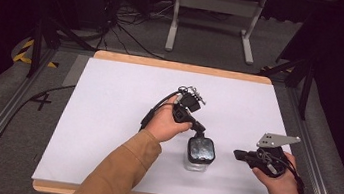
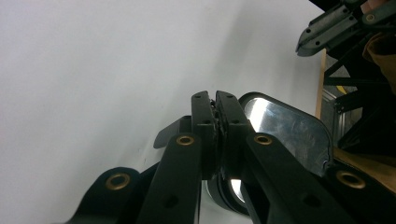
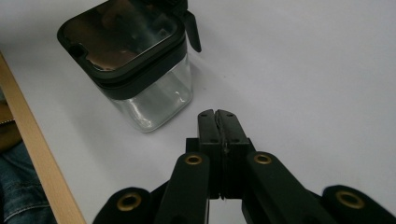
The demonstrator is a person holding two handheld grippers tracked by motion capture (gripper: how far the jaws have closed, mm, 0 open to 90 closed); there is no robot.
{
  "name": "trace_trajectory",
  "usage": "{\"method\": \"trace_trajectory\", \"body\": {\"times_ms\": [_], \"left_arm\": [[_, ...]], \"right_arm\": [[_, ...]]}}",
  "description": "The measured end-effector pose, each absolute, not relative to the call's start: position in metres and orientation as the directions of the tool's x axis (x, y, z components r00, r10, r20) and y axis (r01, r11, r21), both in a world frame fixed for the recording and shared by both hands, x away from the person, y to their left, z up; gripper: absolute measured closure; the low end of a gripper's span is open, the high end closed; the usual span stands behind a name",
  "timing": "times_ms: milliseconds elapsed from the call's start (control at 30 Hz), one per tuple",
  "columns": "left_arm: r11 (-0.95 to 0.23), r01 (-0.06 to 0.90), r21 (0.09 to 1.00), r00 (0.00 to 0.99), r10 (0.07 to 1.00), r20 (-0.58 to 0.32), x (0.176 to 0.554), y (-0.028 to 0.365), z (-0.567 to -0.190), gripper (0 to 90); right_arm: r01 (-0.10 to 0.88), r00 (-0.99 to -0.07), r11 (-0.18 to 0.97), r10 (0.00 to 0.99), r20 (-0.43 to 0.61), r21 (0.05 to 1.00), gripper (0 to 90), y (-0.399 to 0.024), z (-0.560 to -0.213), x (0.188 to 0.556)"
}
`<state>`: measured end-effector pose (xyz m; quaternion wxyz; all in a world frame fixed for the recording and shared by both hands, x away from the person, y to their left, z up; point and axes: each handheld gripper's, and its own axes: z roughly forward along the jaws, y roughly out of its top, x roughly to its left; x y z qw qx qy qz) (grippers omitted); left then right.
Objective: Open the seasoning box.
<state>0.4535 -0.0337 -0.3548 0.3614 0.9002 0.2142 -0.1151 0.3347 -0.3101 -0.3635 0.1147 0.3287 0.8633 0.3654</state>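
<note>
— Where the white tabletop (image 1: 121, 120) spreads under the camera, what sits on it?

— A clear square jar (image 1: 199, 156) with a black lid (image 3: 122, 39), near the front edge, between both hands.

— And the left hand-held gripper (image 1: 199, 128)?

— Jaws pressed together, tips at the lid's far edge; whether they pinch anything there, I cannot tell.

— The right hand-held gripper (image 1: 238, 154)?

— Jaws pressed together on nothing, just beside the jar, pointing toward it.

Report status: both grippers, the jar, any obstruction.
Left gripper shut, at lid edge of clear square jar with black lid. Right gripper shut, apart from the jar. White table unobstructed.
</note>
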Motion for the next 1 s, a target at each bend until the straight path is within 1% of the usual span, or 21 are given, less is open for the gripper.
{"method": "trace_trajectory", "body": {"times_ms": [467,733,1000], "left_arm": [[-0.646,0.467,0.604,0.882,0.295,-0.367,0.455,-0.033,-0.355,87.5],[-0.644,0.48,0.596,0.875,0.301,-0.379,0.455,-0.033,-0.355,87.4],[-0.644,0.477,0.598,0.877,0.299,-0.377,0.455,-0.033,-0.356,87.4]], "right_arm": [[0.401,-0.861,0.601,0.504,0.062,0.691,90.0,-0.275,-0.368,0.328],[0.389,-0.875,0.596,0.477,0.08,0.702,90.0,-0.271,-0.369,0.328],[0.39,-0.877,0.597,0.472,0.087,0.701,90.0,-0.267,-0.372,0.329]]}}
